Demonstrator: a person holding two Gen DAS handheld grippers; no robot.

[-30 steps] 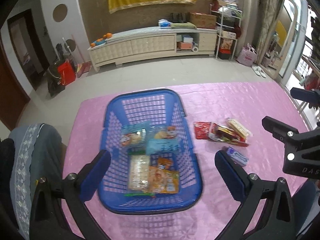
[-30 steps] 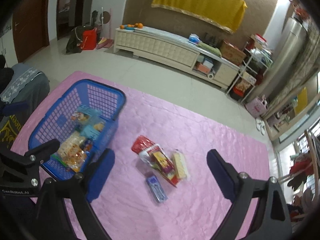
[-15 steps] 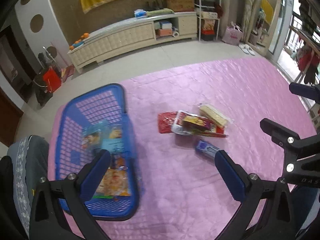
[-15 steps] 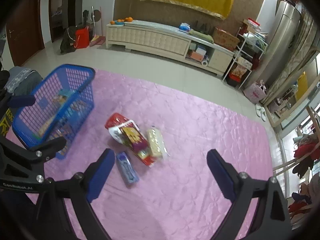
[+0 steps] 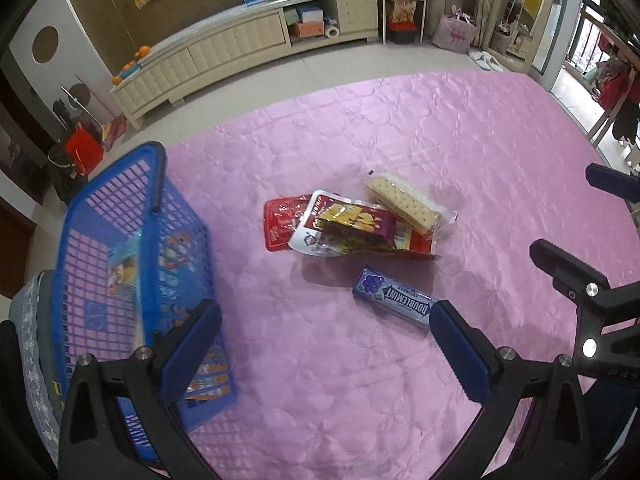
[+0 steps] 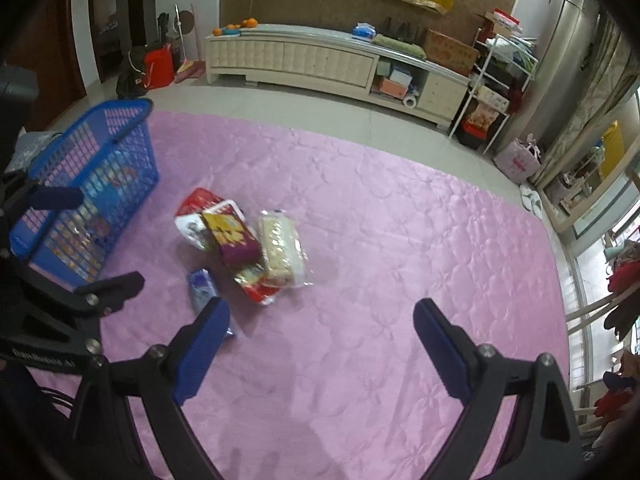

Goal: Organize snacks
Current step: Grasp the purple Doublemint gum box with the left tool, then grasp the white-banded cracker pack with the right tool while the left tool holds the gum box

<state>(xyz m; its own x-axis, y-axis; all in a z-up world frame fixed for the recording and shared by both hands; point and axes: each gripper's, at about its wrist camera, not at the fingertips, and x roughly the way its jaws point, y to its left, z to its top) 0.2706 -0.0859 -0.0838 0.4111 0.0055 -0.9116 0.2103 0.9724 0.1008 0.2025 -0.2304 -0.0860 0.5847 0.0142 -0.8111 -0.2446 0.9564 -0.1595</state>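
Left wrist view: your left gripper point(image 5: 320, 328) hangs spread wide, nothing between its fingers, above the pink tablecloth point(image 5: 440, 128). Blue basket point(image 5: 120, 240) sits left of frame with snack packs inside. Center frame: loose pile of red packet point(image 5: 280, 224), purple-yellow snack bag point(image 5: 352, 224) and cracker pack point(image 5: 404, 200), overlapping. Doublemint gum pack point(image 5: 394, 302) lies just below them, apart. Right wrist view: your right gripper point(image 6: 320, 344) also gapes, holding nothing, lower center of frame.

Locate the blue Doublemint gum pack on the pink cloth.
In the left wrist view, the blue Doublemint gum pack lies flat just below the snack pile, right of the blue plastic basket.
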